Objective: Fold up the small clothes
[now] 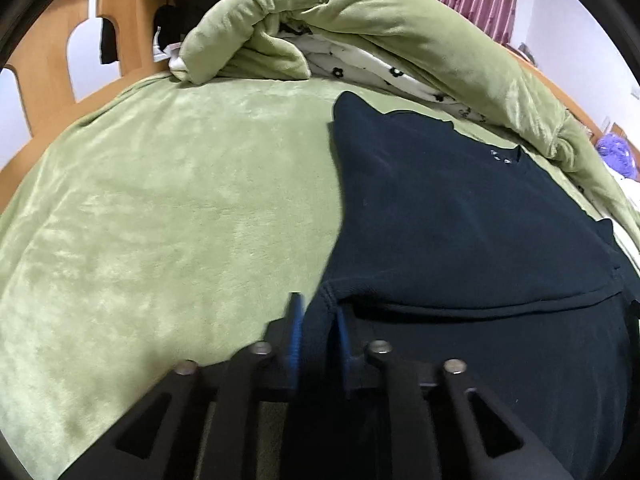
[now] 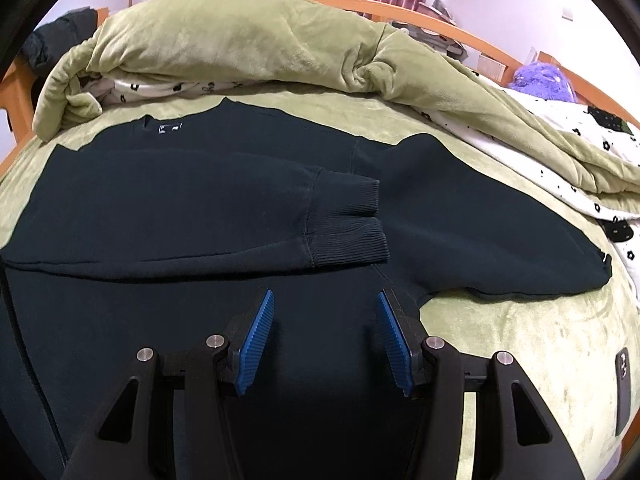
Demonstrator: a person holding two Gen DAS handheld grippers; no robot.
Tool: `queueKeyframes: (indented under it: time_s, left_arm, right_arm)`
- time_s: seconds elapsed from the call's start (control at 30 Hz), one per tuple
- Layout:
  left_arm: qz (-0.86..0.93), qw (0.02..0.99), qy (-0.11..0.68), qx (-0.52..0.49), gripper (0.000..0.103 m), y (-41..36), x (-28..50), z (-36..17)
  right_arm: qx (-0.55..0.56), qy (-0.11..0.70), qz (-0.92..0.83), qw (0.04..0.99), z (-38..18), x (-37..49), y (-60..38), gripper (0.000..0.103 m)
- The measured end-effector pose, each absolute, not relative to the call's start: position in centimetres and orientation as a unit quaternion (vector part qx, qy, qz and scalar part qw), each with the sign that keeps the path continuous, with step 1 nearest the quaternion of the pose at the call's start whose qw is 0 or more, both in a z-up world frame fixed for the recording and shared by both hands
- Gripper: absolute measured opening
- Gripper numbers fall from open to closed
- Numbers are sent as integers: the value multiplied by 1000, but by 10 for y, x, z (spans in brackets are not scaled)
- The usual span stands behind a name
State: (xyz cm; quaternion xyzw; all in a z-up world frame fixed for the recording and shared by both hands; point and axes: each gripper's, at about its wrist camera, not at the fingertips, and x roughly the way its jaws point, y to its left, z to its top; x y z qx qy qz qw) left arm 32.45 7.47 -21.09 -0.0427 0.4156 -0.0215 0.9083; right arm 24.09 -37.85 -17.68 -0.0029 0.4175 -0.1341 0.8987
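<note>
A dark sweatshirt [image 1: 460, 220] lies flat on the green blanket [image 1: 160, 220], neck label toward the far side. In the right wrist view one sleeve is folded across the sweatshirt [image 2: 180, 208], its ribbed cuff [image 2: 344, 224] near the middle. My left gripper [image 1: 319, 334] is at the garment's near left edge, and its blue pads [image 1: 295, 332] are shut on a fold of the dark fabric. My right gripper [image 2: 326, 340] hovers open over the lower body of the sweatshirt, close to its right hem edge, with nothing pinched between its pads [image 2: 256, 344].
A rolled green duvet [image 2: 240, 44] with white flowered lining runs along the far side of the bed. A wooden bed frame [image 1: 52, 80] stands at the left, pink curtains behind. A purple plush [image 2: 540, 80] sits at the far right. A dark phone [image 2: 623, 388] lies on the blanket at the right.
</note>
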Motion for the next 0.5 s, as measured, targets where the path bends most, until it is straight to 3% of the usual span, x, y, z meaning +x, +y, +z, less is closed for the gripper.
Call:
queueKeyframes:
  time_s: [0.03, 0.1, 0.33, 0.5]
  left_arm:
    - [-14, 908, 417, -42, 42, 76, 322, -210]
    - [-11, 910, 413, -46, 48, 79, 317, -208]
    - [-63, 920, 380, -76, 51, 76, 298, -187]
    - [-71, 926, 368, -40, 54, 48, 309, -183]
  right_arm:
    - [-5, 419, -135, 898, -178, 242, -378, 52]
    - [-9, 427, -140, 893, -182, 244, -379, 52]
    - [-4, 453, -152, 879, -195, 247, -386, 52]
    - [7, 431, -174, 885, -182, 237, -391, 53]
